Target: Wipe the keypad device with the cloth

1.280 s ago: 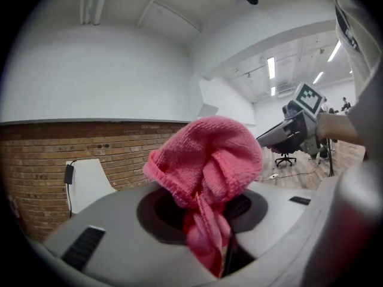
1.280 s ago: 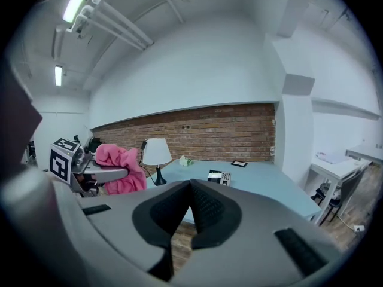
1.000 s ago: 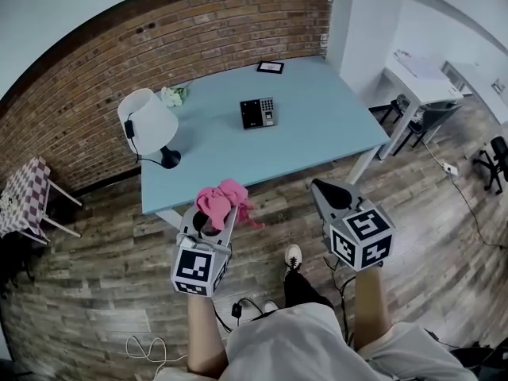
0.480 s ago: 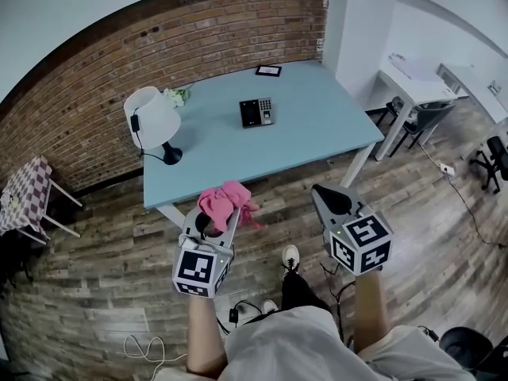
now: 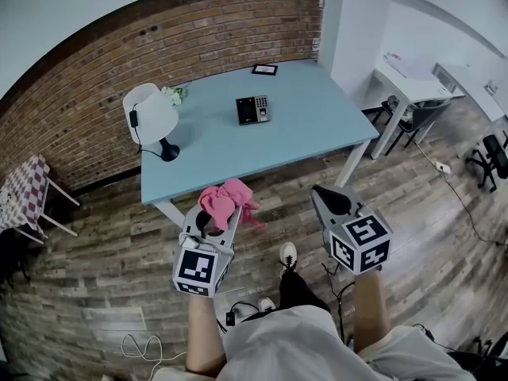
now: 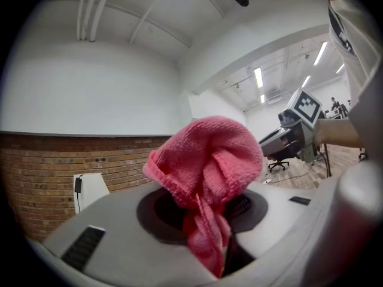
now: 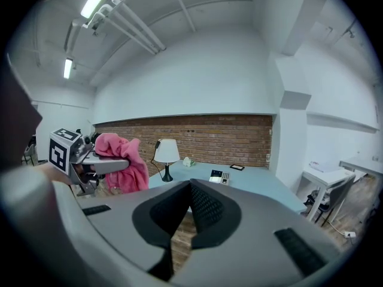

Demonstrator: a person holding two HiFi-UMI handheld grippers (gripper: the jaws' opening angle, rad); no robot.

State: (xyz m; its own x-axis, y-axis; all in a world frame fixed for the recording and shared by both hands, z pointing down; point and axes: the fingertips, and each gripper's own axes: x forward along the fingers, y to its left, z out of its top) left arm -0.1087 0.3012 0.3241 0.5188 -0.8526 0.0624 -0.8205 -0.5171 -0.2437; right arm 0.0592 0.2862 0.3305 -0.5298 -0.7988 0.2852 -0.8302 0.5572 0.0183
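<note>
Head view: left gripper [image 5: 213,215] sits lower centre-left of the frame, over the wooden floor [image 5: 95,244] and short of the table [image 5: 317,125]. Its jaws are clamped on the pink cloth [image 5: 227,200], which is bunched up above the tips with a tail hanging down between them; left gripper view confirms the pinch. Right gripper [image 5: 325,195] is lower centre-right, level with the left one and well apart from it. Its own view shows its jaws pressed together with nothing between them. Keypad device [image 5: 253,109] lies flat near the middle of the light-blue tabletop, upper centre of the frame, well apart from both grippers and from the cloth. White lamp [image 5: 149,114] stands at the table's left end, and a small dark frame [image 5: 265,69] lies near the far edge by the brick wall [image 5: 79,94]. Versus a second ago we see very little change: table, keypad device and lamp have drifted slightly up and left in the frame. Both grippers hold the same frame positions, the cloth grip is unchanged and the right jaws are still closed.
</note>
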